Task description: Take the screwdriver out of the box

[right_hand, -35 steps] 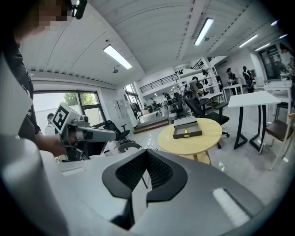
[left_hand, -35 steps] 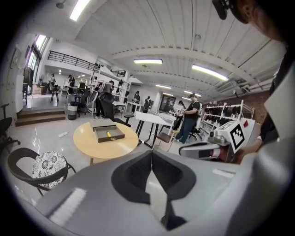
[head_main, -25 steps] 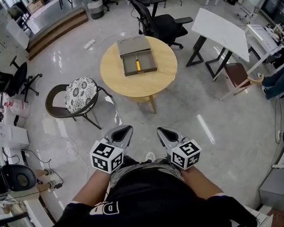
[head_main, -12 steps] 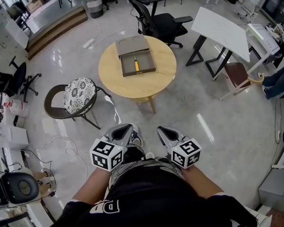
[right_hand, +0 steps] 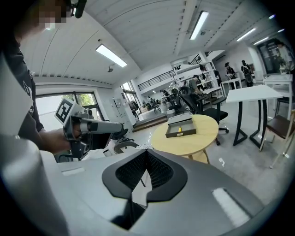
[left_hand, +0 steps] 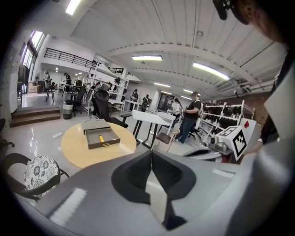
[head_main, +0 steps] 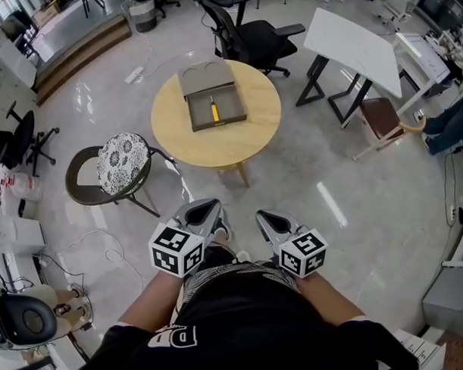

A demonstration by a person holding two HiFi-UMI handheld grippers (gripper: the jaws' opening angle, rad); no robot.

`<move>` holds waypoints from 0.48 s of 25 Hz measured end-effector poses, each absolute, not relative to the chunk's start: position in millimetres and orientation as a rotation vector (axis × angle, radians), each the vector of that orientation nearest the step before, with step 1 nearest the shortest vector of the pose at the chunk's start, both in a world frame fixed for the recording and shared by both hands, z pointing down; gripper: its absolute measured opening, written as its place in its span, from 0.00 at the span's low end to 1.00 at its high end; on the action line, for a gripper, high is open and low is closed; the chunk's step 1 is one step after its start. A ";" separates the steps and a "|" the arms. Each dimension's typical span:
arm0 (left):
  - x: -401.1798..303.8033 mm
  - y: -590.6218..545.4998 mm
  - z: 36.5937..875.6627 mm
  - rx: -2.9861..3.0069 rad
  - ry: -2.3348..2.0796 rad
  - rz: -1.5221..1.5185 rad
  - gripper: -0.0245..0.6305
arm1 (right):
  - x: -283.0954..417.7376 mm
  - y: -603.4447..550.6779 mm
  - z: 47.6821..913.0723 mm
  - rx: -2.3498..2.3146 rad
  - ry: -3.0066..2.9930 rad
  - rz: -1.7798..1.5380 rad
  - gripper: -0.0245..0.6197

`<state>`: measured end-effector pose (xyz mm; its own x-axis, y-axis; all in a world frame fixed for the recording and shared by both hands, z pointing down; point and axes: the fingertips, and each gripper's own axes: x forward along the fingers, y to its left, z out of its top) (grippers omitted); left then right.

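Screwdriver (head_main: 213, 111) seen lying in open box (head_main: 218, 125), toward far edge of table (head_main: 217, 150). Left gripper (head_main: 209, 208), right gripper (head_main: 261, 214) held well apart from table, jaws together, empty.

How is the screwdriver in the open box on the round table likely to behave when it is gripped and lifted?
The screwdriver looks small and slim, so it is probably light and stiff. Its yellow handle seems rounded, so it may roll on the flat floor of the box if nudged. It lies loose mid-box, so it should lift free.
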<state>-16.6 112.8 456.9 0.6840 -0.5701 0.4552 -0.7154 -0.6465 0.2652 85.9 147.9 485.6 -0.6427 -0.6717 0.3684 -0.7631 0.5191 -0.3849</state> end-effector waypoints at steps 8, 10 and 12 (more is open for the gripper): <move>-41.1 81.8 475.7 2.410 -1.035 0.480 0.13 | 70.0 108.4 497.0 1.195 -2.577 0.798 0.04; -47.6 65.2 473.3 2.409 -1.046 0.465 0.13 | 63.8 90.5 495.6 1.189 -2.579 0.789 0.04; -52.6 46.0 472.8 2.409 -1.053 0.455 0.13 | 58.1 70.1 493.7 1.182 -2.582 0.772 0.04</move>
<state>-52.6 46.0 472.8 0.6508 -0.5956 0.4709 -0.7510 -0.5959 0.2845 58.1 70.1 493.7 -0.6609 -0.6460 0.3819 -0.7496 0.5442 -0.3768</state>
